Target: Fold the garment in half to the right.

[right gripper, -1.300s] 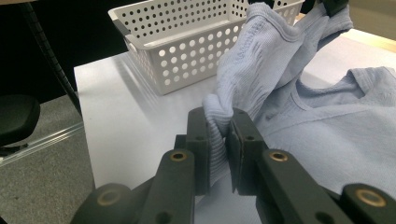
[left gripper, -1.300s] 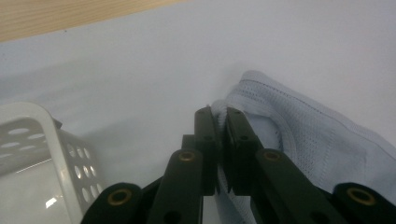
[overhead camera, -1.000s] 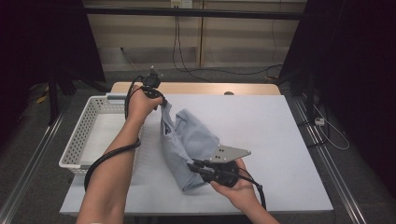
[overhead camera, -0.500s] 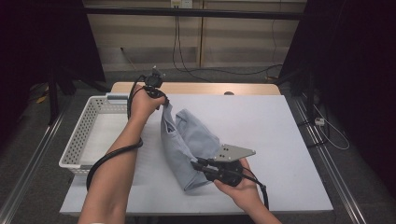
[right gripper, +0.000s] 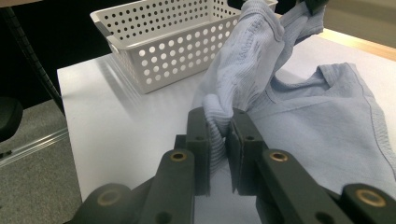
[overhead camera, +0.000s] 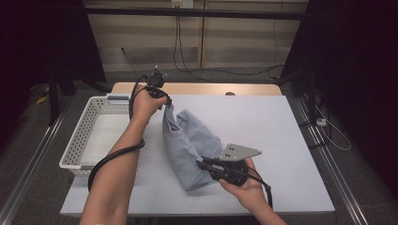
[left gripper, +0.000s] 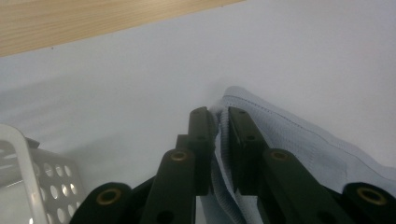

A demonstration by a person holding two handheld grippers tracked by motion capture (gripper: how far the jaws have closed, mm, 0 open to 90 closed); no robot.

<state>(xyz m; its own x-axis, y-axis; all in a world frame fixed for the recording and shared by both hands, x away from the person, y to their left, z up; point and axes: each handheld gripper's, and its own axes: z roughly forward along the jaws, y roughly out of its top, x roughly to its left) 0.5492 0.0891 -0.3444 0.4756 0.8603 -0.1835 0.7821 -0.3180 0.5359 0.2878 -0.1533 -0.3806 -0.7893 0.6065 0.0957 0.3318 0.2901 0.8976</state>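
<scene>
A pale blue garment [overhead camera: 190,143], probably a sleeveless ribbed top, is stretched between two hand-held grippers over a white desk [overhead camera: 281,136]. Seen from the high view, the left hand-held gripper [overhead camera: 165,102] is raised at about eleven o'clock from the middle of the desk, and its jaws are pressed together on a seamed edge of the cloth; in the left gripper view [left gripper: 221,125] that hem is seen pinched between the black jaws. The right hand-held gripper [overhead camera: 202,164] is held low at about six o'clock, close to the person, and its jaws are clamped on a bunched fold of ribbed cloth, as the right gripper view [right gripper: 219,122] makes plain.

The long axis of the garment is thus drawn from eleven o'clock, high, down to six o'clock, near the desk surface, while the rest of the cloth is left lying on the desk at the three o'clock side of that line. A white perforated basket [overhead camera: 82,140] is set at nine o'clock, just beside the left forearm. The left hand is judged nearer to the basket. Which part of the top is held by each hand-held gripper cannot be told with certainty, as the folds hide it.
</scene>
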